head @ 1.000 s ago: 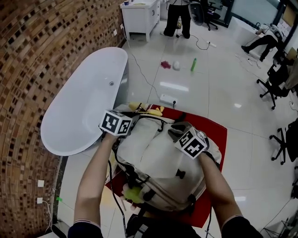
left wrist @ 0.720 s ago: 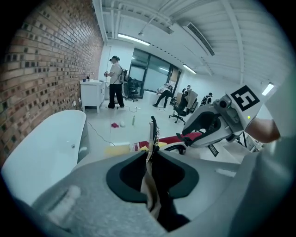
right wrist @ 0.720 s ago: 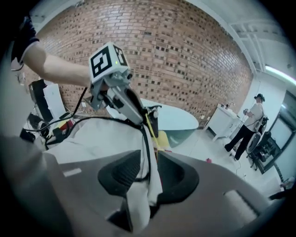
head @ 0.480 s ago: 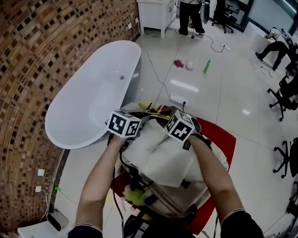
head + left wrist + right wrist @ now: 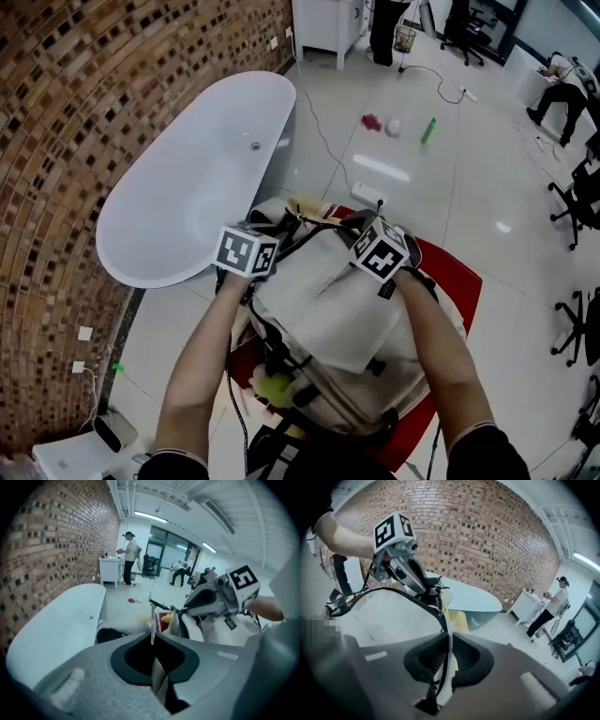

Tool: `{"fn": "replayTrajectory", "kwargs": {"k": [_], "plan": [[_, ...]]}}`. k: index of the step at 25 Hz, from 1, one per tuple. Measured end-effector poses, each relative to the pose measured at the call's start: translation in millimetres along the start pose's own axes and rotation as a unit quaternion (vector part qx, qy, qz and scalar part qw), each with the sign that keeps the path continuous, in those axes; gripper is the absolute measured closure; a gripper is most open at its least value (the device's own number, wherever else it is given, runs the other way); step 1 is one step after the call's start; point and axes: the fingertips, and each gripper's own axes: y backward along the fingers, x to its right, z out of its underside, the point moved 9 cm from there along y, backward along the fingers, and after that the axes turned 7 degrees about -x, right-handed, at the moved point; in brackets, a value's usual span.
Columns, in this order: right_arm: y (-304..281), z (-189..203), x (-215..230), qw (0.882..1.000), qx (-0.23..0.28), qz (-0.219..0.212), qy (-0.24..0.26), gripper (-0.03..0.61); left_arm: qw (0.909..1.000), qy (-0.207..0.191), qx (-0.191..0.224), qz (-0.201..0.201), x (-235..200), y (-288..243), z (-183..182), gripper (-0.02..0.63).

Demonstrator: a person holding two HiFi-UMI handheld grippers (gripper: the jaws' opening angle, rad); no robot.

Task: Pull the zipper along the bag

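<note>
Head view: black-and-white square markers (image 5: 247,252), beige bag (image 5: 328,323)

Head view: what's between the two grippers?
The bag, its black-edged top stretched between them, in the head view; left gripper and right gripper are closing their jaws on its edge.

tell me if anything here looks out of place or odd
A green bottle, a pink item and a white ball lie loose on the floor beyond the bathtub. The bag shows no damage.
</note>
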Motion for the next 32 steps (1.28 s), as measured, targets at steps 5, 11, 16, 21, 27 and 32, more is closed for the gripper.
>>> {"fn": "replayTrajectory", "kwargs": {"k": [5, 11, 16, 21, 27, 32], "plan": [[7.1, 5.4, 3.2, 1.0, 0.014, -0.007, -0.014, 0.545, 0.9974, -0.069, -0.011, -0.022, 3.4, 22.0, 21.3, 0.592], [8.5, 3.3, 3.1, 1.0, 0.017, -0.002, -0.013, 0.543, 0.9838, -0.162, -0.032, -0.071, 12.1, 40.9, 19.4, 0.47], [10.1, 1.7, -0.4, 1.0, 0.021, 0.005, -0.009, 0.543, 0.9615, -0.259, -0.003, -0.093, 26.6, 46.3, -10.5, 0.465], [15.3, 3.0, -5.7, 0.999, 0.034, 0.003, -0.017, 0.543, 0.9112, -0.403, -0.044, -0.072, 59.9, 1.5, -41.5, 0.465], [19.1, 7.4, -7.2, 0.999, 0.045, -0.005, -0.021, 0.541, 0.8596, -0.496, -0.109, -0.058, 62.8, -19.6, -55.5, 0.468], [20.9, 7.5, -5.5, 0.999, 0.048, -0.013, -0.014, 0.541, 0.7997, -0.579, -0.15, -0.055, 68.5, -23.9, -59.0, 0.472]]}}
